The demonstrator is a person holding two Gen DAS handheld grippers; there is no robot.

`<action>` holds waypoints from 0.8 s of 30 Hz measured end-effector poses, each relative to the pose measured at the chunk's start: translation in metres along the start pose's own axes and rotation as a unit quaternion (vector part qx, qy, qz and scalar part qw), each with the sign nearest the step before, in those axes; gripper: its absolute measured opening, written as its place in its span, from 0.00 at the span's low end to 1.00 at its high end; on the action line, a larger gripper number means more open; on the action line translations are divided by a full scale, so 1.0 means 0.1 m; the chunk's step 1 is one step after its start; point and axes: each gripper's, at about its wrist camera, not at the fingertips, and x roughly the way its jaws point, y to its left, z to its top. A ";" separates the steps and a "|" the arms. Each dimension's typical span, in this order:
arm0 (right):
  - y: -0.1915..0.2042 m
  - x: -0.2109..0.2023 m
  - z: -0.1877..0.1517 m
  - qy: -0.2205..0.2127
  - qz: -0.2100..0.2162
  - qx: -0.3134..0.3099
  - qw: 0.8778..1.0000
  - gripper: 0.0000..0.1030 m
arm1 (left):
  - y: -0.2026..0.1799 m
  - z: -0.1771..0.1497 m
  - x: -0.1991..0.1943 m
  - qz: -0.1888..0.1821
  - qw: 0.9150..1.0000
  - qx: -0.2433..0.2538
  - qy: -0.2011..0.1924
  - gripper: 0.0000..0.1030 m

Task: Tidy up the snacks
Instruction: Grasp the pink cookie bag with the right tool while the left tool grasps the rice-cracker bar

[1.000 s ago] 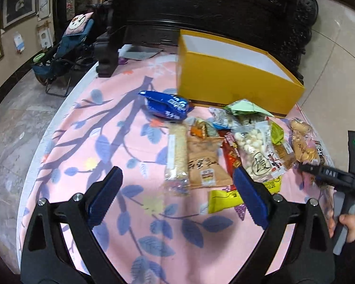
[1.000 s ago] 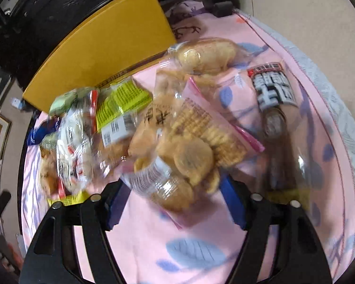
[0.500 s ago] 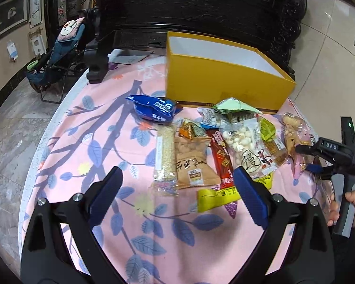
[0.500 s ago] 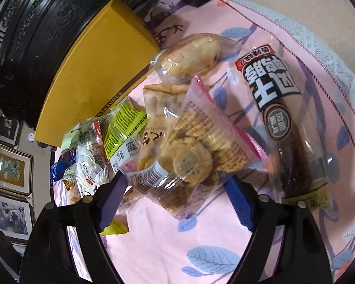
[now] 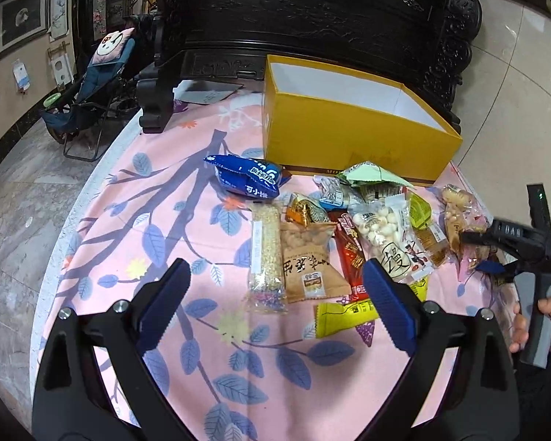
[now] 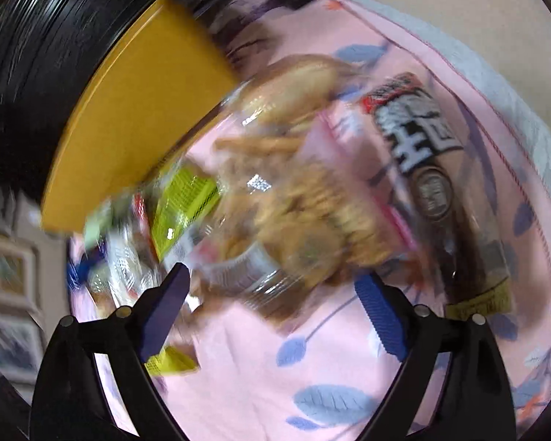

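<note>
An open yellow box (image 5: 349,136) stands at the back of the pink tablecloth (image 5: 165,220). Several snack packets lie in front of it, among them a blue packet (image 5: 246,178), a brown bag (image 5: 306,261) and a bag of white balls (image 5: 382,231). My left gripper (image 5: 275,275) hovers open above the near packets, holding nothing. At the right, my right gripper (image 6: 272,279) points down at a clear cookie bag (image 6: 305,228). Its jaws are opening, and the bag's near end lies between the pads without being pressed. The right wrist view is blurred.
A dark sausage packet (image 6: 433,169) lies right of the cookie bag, near the cloth's edge. A yellow packet (image 5: 343,316) sits closest to me. Dark carved furniture (image 5: 312,18) rises behind the box. A folding chair (image 5: 92,103) stands on the floor at left.
The right gripper's jaws have spread wider around the near end of the cookie bag, and its view has blurred. The left gripper stays open in about the same place.
</note>
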 end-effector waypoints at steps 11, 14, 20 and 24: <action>-0.37 0.01 0.28 -0.024 0.016 0.078 0.997 0.89 | 0.00 0.02 0.08 -0.010 1.000 -0.003 0.004 0.93; -0.33 0.11 0.29 -0.003 0.038 0.079 0.996 0.89 | 0.00 0.01 0.10 -0.011 1.000 -0.003 0.006 0.93; -0.34 -0.12 0.16 -0.017 0.065 0.087 0.994 0.89 | 0.09 0.07 0.07 0.001 1.000 -0.011 0.001 0.93; -0.46 -0.14 0.31 -0.045 0.037 0.118 0.991 0.89 | 0.10 0.13 0.06 -0.003 1.000 -0.017 -0.008 0.93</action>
